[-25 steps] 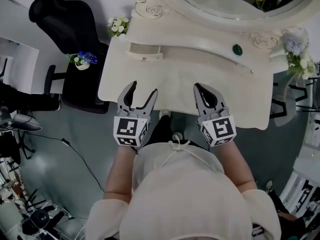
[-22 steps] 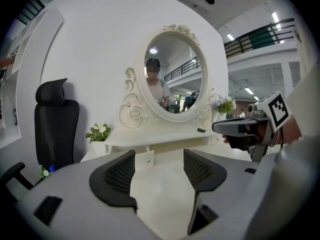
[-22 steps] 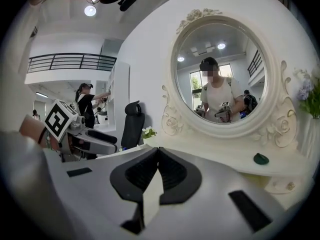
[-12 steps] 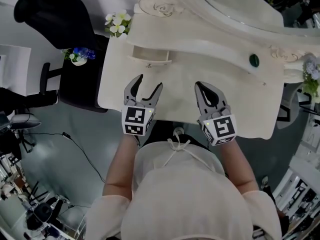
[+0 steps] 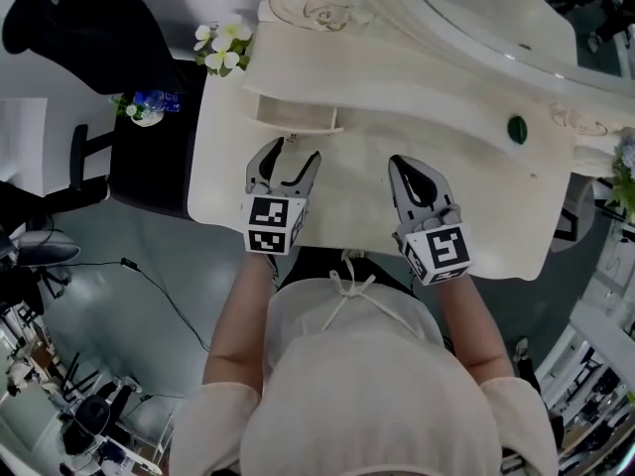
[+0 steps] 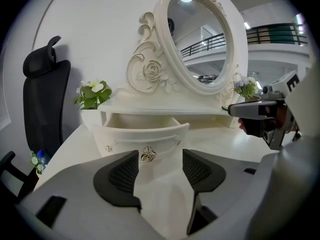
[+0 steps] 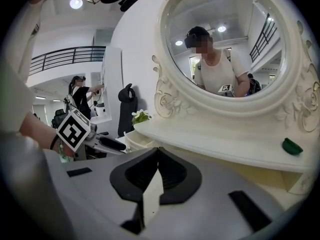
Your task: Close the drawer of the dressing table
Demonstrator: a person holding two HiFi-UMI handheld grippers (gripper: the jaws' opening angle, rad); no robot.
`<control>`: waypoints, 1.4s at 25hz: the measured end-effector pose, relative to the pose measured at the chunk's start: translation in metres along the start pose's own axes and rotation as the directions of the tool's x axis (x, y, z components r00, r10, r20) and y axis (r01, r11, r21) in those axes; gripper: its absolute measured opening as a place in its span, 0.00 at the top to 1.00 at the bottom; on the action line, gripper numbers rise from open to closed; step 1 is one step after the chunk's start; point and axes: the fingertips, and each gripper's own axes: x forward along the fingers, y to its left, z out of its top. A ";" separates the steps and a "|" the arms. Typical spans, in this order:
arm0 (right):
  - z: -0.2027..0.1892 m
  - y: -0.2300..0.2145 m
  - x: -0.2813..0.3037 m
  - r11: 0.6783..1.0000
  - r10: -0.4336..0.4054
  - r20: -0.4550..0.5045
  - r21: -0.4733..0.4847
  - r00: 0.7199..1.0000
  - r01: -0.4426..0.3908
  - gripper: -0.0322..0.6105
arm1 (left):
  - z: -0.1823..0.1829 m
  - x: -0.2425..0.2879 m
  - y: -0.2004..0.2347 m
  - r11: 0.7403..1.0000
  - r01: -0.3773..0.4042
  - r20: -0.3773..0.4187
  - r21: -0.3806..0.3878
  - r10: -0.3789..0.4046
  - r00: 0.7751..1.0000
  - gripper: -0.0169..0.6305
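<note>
The cream dressing table (image 5: 496, 216) has a small drawer (image 5: 293, 115) pulled out under its left shelf. In the left gripper view the drawer (image 6: 142, 134) stands open, its metal knob (image 6: 147, 154) straight ahead between the jaws. My left gripper (image 5: 285, 156) (image 6: 159, 170) is open, its tips just short of the drawer front, with nothing between them. To the right, my right gripper (image 5: 418, 180) (image 7: 157, 170) is shut and empty, hovering over the tabletop.
An oval mirror (image 5: 496, 8) (image 6: 200, 39) rises behind the shelf. A green dish (image 5: 517, 129) (image 7: 292, 146) lies on the shelf at right. White flowers (image 5: 222, 46) (image 6: 93, 94) stand at the left corner. A black office chair (image 5: 79, 38) is left of the table.
My left gripper has moved forward to the open drawer, its tips now close to the drawer front. The right gripper has crept forward slightly and stays shut.
</note>
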 end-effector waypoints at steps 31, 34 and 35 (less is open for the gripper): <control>0.004 -0.025 0.019 0.998 -0.053 -0.011 0.034 0.999 0.054 0.94 | 0.018 0.033 0.027 0.999 -0.027 -0.052 0.023 0.028 0.998 0.81; 0.007 -0.027 0.021 0.998 -0.061 -0.006 0.034 0.998 0.061 0.94 | 0.024 0.039 0.029 1.000 -0.023 -0.053 0.017 0.024 0.998 0.81; 0.007 -0.027 0.022 0.997 -0.064 -0.005 0.034 0.998 0.064 0.94 | 0.026 0.041 0.030 1.000 -0.020 -0.052 0.013 0.021 0.998 0.81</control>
